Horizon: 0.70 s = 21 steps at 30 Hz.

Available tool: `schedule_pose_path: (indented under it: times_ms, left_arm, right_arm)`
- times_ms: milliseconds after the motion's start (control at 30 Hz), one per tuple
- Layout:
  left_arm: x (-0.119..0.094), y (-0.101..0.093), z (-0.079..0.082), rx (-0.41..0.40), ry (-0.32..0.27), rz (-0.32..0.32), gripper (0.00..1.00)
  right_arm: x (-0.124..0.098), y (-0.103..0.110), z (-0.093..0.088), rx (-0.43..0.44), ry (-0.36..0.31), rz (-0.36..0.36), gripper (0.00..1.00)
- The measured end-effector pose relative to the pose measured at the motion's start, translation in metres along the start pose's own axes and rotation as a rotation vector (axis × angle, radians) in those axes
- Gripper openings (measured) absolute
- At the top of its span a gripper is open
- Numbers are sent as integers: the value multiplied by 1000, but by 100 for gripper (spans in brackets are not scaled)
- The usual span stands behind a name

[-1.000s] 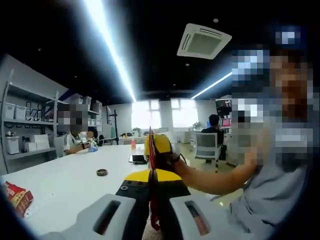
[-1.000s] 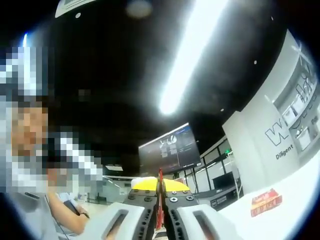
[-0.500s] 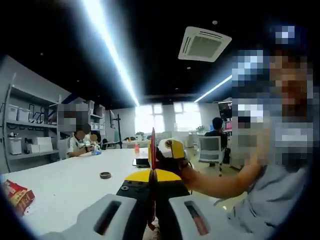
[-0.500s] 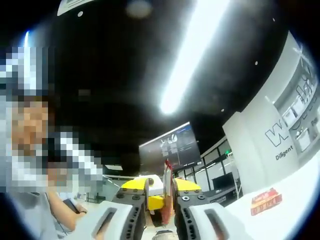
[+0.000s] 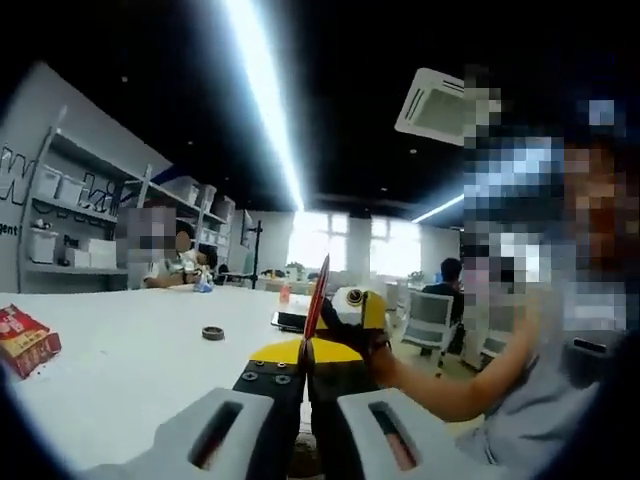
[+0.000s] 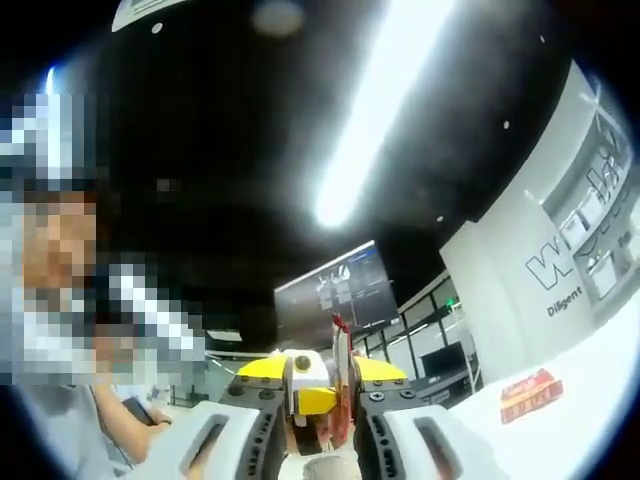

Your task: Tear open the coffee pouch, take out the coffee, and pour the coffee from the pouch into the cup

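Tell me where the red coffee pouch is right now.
The coffee pouch stands edge-on, pinched in the left hand-held gripper, held above the white table, with the right hand-held gripper just behind it.

The left gripper view looks forward along its own 2 jaws from just above a white table (image 5: 120, 360), facing down a long office room toward bright windows (image 5: 345, 245), tilted up enough that the ceiling light strip (image 5: 262, 95) runs overhead. The right gripper (image 5: 350, 310) enters this view close in, from the right, with the person's forearm behind it. The right gripper view sits low and is pitched steeply upward, facing the dark ceiling, a wall screen (image 6: 335, 290) and a white lettered wall (image 6: 570, 240). Both views share the red box (image 5: 25, 338) (image 6: 525, 395) on the table and the person holding the grippers.
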<state>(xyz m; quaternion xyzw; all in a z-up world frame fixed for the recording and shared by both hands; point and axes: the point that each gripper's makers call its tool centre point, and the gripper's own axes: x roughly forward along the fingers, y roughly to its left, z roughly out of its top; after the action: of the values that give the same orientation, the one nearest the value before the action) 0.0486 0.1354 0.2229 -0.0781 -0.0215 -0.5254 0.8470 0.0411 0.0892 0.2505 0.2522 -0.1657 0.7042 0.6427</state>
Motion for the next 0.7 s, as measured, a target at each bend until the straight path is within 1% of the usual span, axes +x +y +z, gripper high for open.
schedule_pose_path:
  times_ms: [33, 133, 200, 300, 433, 567, 633, 700]
  left_arm:
    - [0, 0, 0, -6, 0, 1, 3]
    - [0, 4, 0, -68, -6, 35, 3]
    - [-1, 7, 6, -137, -41, 51, 3]
    - [-4, 8, 13, -197, -75, 47, 3]
    - [-6, 7, 11, -215, -70, 57, 3]
    - [-14, 5, 11, -229, -86, 71, 3]
    - [-22, 8, 11, -236, -93, 97, 3]
    - [-35, 14, 8, -235, -97, 149, 3]
  right_arm:
    - [0, 0, 0, -1, -1, 0, 24]
    - [-2, 1, -1, -1, -1, -4, 25]
    - [-3, 1, -1, 0, -3, -6, 24]
    - [-3, 2, -2, -1, -3, -5, 24]
    - [-3, 3, 0, -1, -9, -3, 24]
    - [-5, 3, -1, 1, -12, -4, 24]
    - [-8, 2, -1, 1, -12, -7, 24]
    - [-12, 2, -1, 2, -16, -10, 24]
